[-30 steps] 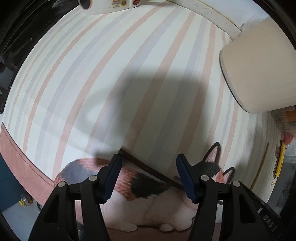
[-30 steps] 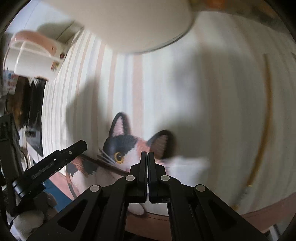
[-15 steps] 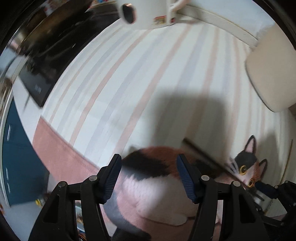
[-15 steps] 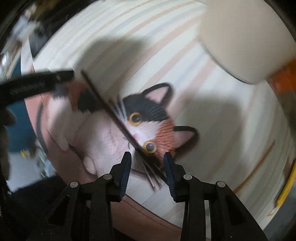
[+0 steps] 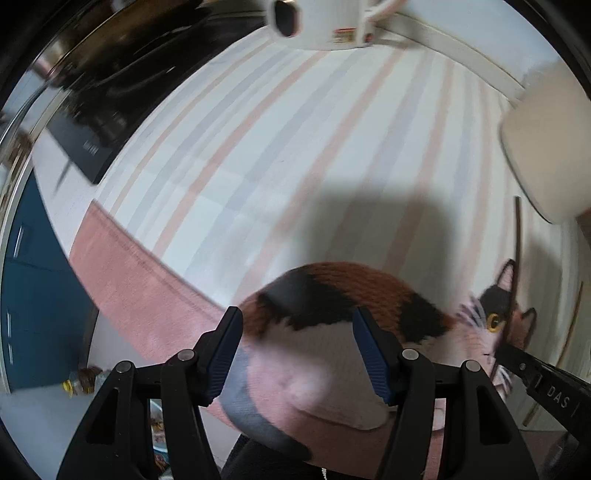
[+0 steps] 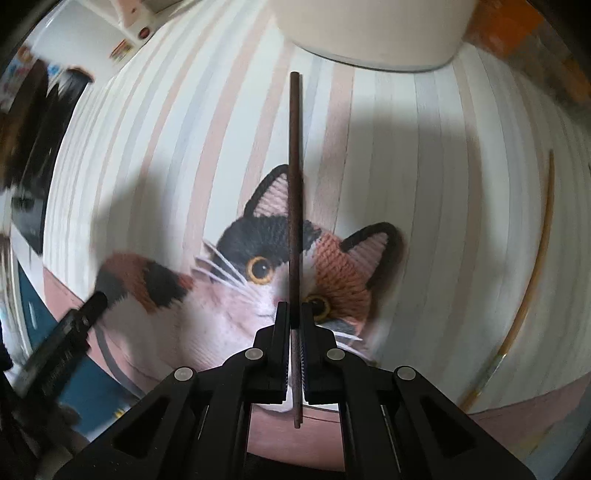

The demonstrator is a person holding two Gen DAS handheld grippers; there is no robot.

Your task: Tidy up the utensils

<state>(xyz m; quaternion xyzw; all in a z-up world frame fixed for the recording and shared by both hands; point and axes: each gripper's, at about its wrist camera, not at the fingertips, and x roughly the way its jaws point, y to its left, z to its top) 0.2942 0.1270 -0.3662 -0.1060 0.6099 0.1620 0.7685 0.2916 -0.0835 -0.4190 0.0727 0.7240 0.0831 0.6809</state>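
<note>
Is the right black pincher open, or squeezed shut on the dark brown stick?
Shut on it. The right gripper has just closed, and its pads press both sides of the thin dark brown chopstick over the cat mat.

Black claw [image 5: 297, 354] arms, blue pads [image 5: 373, 356], silver screws.

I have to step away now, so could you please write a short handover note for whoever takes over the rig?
Right hand-held gripper: just closed on the dark chopstick, over the cat mat.
Left hand-held gripper: open, holding nothing, above the cat's body.
Cream container stands at the mat's far edge; light chopstick lies on the mat.
Done: dark chopstick gripped.
Left: likely stow both.
</note>
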